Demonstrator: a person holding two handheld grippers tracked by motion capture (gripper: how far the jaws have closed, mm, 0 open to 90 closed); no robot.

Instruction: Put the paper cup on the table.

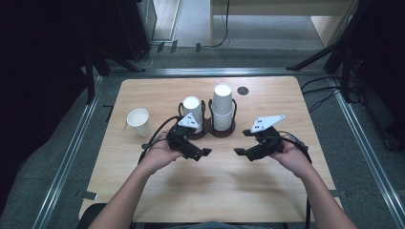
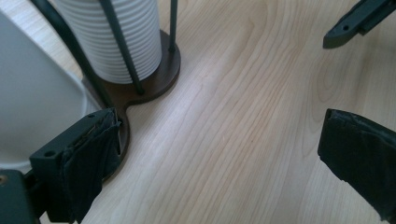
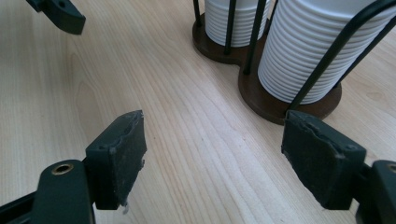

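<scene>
High view: two cup stacks [image 1: 222,107] (one holder [image 1: 210,131]), one loose cup [image 1: 138,121].

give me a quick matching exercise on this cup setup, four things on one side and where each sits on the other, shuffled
Things:
1. lone paper cup
2. taller cup stack
3. shorter cup stack
4. dark round spot

Places:
A. left ring of the wire holder
B. on the table near its far edge
C. right ring of the wire holder
D. standing alone, left of the holder

Pairs: 1-D, 2-C, 3-A, 4-B
</scene>
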